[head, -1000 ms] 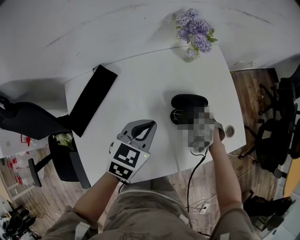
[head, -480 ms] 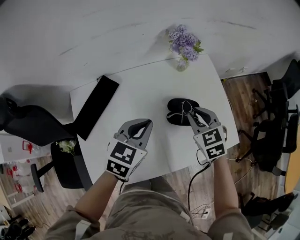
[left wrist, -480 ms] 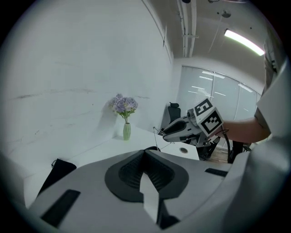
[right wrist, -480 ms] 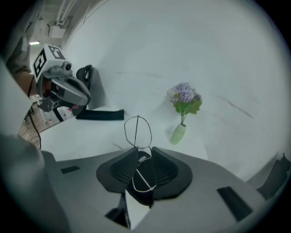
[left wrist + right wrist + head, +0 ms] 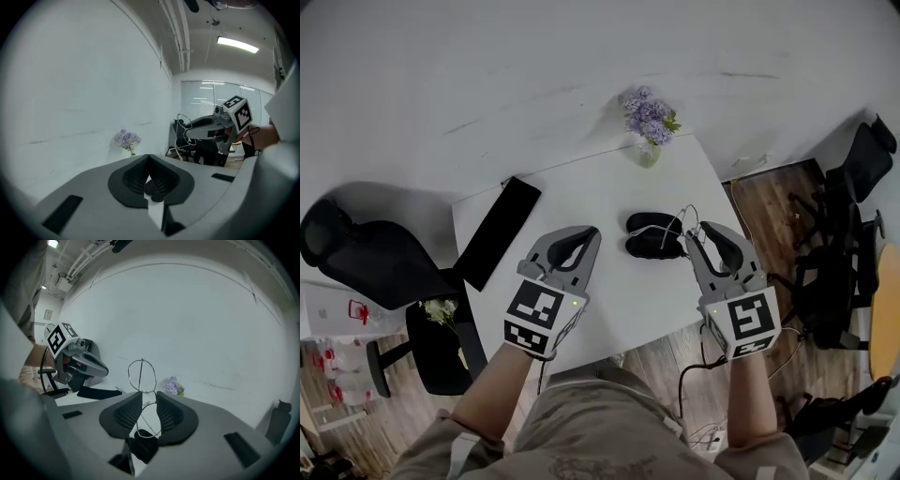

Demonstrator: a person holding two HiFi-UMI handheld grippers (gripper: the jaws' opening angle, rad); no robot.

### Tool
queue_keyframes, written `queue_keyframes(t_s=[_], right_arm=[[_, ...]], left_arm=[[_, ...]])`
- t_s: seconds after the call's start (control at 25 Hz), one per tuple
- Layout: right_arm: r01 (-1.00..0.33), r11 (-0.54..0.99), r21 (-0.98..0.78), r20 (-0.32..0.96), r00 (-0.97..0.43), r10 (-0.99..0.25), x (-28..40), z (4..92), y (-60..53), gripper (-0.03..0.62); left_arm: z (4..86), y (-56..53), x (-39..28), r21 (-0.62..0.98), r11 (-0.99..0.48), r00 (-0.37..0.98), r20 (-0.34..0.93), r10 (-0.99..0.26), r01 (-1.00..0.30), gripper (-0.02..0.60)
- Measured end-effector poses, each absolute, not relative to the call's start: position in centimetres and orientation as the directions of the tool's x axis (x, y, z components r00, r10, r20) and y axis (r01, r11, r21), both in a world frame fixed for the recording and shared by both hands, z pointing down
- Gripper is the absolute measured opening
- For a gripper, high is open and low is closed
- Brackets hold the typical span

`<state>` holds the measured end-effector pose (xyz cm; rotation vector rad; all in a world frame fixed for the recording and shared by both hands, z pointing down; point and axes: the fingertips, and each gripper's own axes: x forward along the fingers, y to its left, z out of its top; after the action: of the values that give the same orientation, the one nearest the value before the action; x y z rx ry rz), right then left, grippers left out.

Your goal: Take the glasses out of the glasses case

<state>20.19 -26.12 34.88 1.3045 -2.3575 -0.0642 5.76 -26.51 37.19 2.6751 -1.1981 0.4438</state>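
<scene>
— Right gripper (image 5: 149, 394): its ribbed pads are pinching the wire-rimmed glasses (image 5: 142, 374) by the frame, jaws partly apart around it.
— And the left gripper (image 5: 149, 157)?
— Its jaws are sitting together, gripping nothing. The black glasses case (image 5: 649, 246) is lying open on the white table (image 5: 581, 197), beneath the glasses.

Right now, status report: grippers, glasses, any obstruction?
Left gripper shut, empty. Right gripper shut on the glasses, held clear of the open glasses case. Flower vase well back, no obstruction.
</scene>
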Motion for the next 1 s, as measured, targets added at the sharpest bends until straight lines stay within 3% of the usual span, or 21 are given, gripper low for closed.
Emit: queue_keyframes(t_s=[0.48,1.0], right_arm=[[-0.85,0.492,0.187,0.129,-0.475,-0.87,19.8,25.3,-18.4,0.112],[-0.836,0.541,0.089,0.144,-0.527,-0.838,18.1,26.4,-14.6,0.112]], left_arm=[[28.6,-22.7,4.5,-0.038,-0.675,0.66,0.172,-0.731,-0.737,0.015],[27.9,-18.8,3.0,-0.024,-0.669,0.657,0.161,-0.736,-0.743,0.015]])
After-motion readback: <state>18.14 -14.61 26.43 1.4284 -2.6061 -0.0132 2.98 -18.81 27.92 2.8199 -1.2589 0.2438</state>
